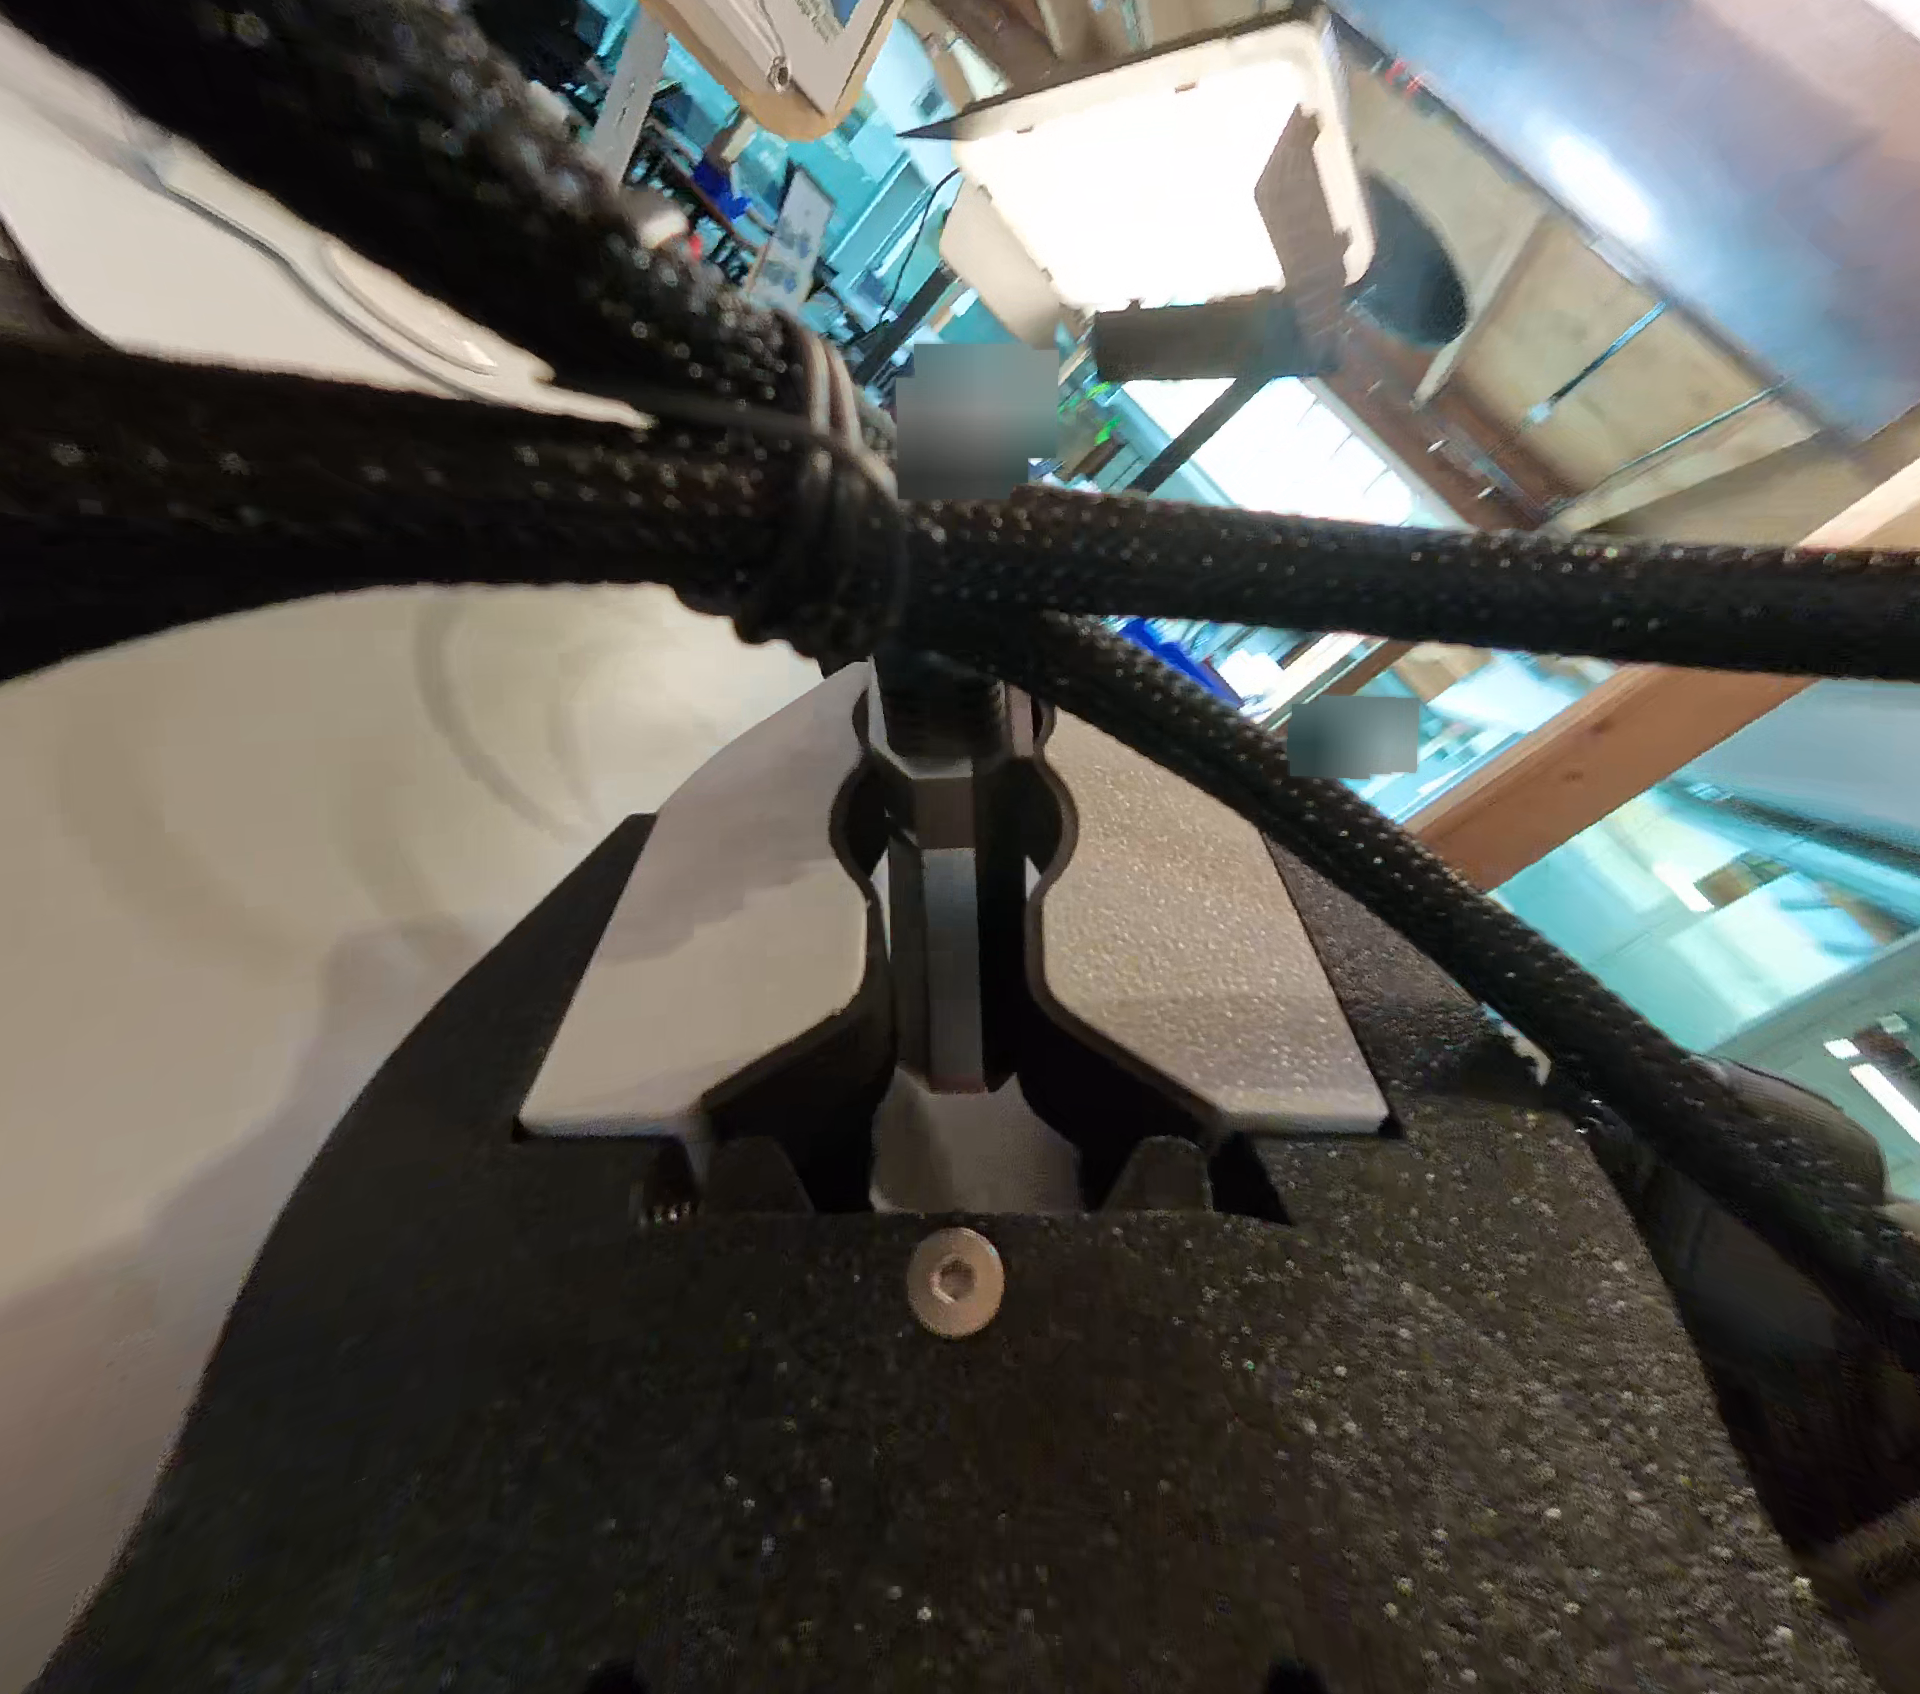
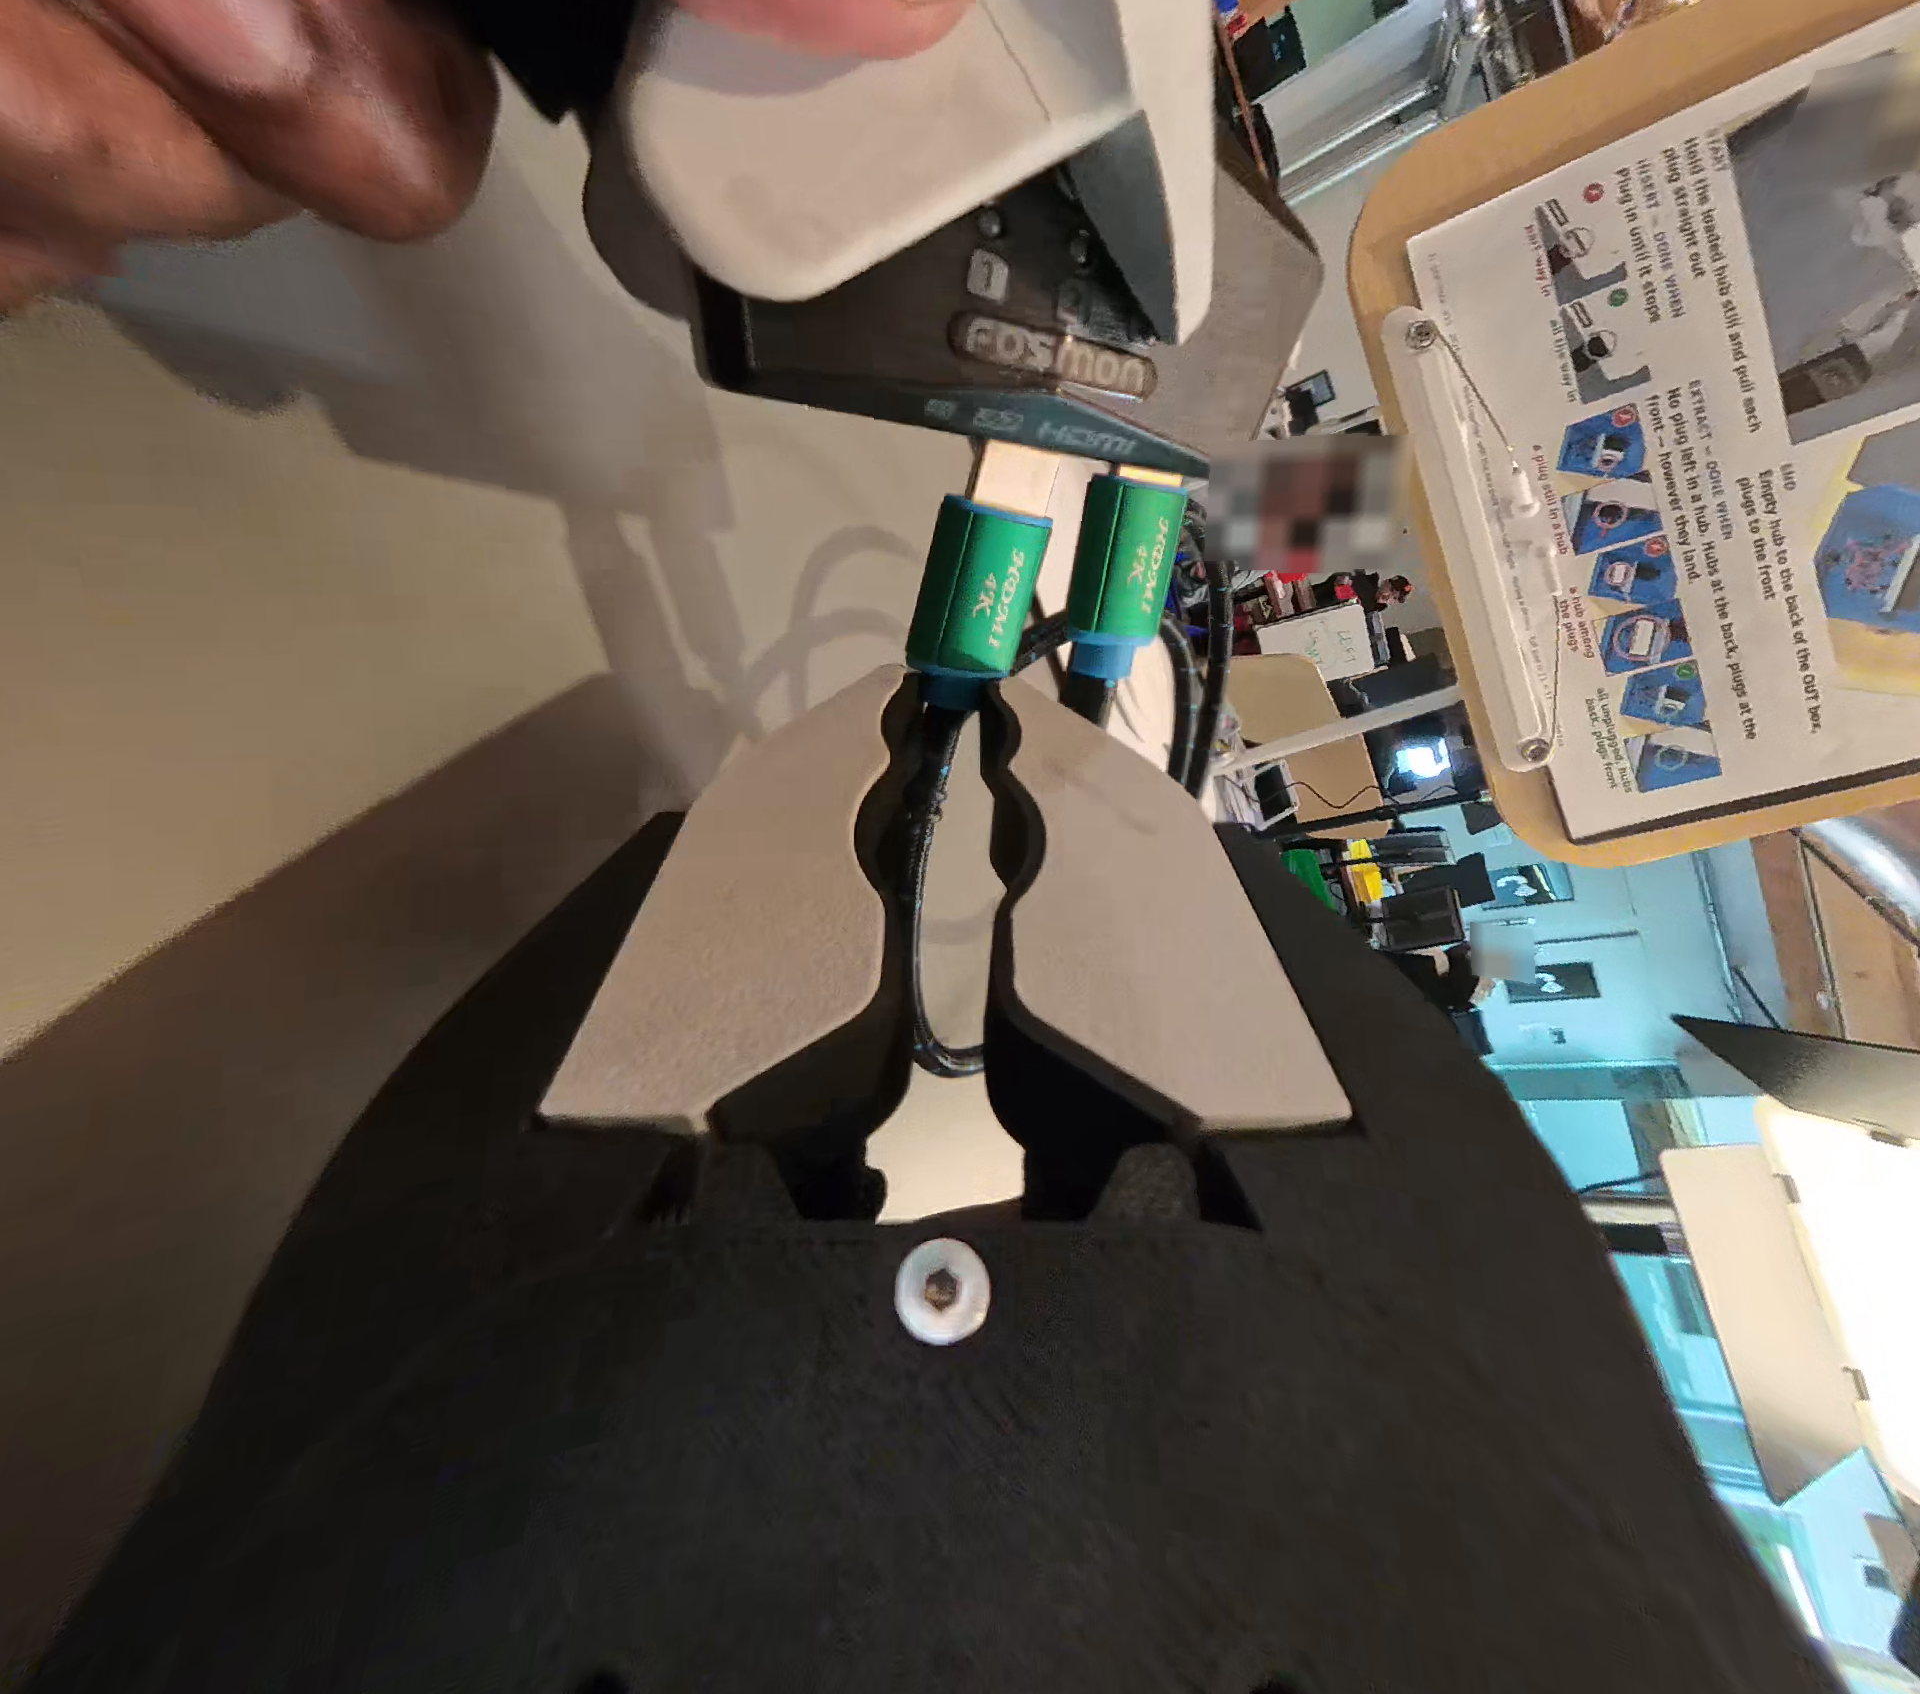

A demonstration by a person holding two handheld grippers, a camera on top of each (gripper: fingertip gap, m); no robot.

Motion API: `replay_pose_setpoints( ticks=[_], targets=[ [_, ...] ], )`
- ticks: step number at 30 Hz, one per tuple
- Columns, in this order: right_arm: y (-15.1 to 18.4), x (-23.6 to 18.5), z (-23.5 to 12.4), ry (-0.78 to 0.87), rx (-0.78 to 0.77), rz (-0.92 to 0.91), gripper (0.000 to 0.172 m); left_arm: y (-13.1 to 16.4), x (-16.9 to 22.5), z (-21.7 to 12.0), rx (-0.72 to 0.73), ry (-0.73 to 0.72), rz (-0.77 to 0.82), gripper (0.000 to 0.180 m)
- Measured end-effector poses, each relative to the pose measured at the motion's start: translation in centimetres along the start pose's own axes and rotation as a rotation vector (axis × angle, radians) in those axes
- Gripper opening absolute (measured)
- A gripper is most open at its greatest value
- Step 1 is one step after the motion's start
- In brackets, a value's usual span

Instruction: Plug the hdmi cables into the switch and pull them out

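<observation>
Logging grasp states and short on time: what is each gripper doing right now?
Left gripper: closed on the dark switch box.
Right gripper: closed on the braided cable just behind the nearer green plug.

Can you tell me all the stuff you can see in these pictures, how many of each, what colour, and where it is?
Green plugs: two, green with blue ends, both stuck in the dark box, side by side; the left one sits at the right claw's tips.
Dark box: one, dark grey, above the plugs, pinched in the left claw's white fingers.
Thin cable: one, black with blue flecks, runs from the left plug down between the right claw's fingers.
Thick braided cables: several, black, crossing in front of the left claw.
Instruction board: one, wood-edged with a white sheet, at right.
Lamp: one, white, glowing, behind.
Hand: one, on the left claw.
Left claw: one, closed on the dark box.
Right claw: one, closed on the thin cable.
</observation>
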State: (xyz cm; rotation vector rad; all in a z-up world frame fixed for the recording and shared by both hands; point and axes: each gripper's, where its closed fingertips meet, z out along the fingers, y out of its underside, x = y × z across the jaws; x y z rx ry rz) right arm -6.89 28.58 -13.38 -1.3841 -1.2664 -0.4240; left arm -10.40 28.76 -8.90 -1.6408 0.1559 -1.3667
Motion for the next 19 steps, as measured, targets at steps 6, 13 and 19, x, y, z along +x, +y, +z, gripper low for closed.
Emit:
replay_pose_setpoints(
  ticks=[6,13,19],
  targets=[
    [-0.34,0.10,-0.24,0.008,0.020,-0.014,0.009,-0.10,0.38,-0.25,-0.004,0.019,0.018,0.017],
    [-0.20,-0.50,-0.14,-0.019,0.010,-0.023,0.009,0.44,0.66,-0.39,-0.064,0.000,0.087,0.017],
    [0.07,-0.57,0.02,-0.012,-0.040,0.003,0.009,0.55,0.07,-0.36,-0.060,-0.014,0.027,0.017]
  ],
)
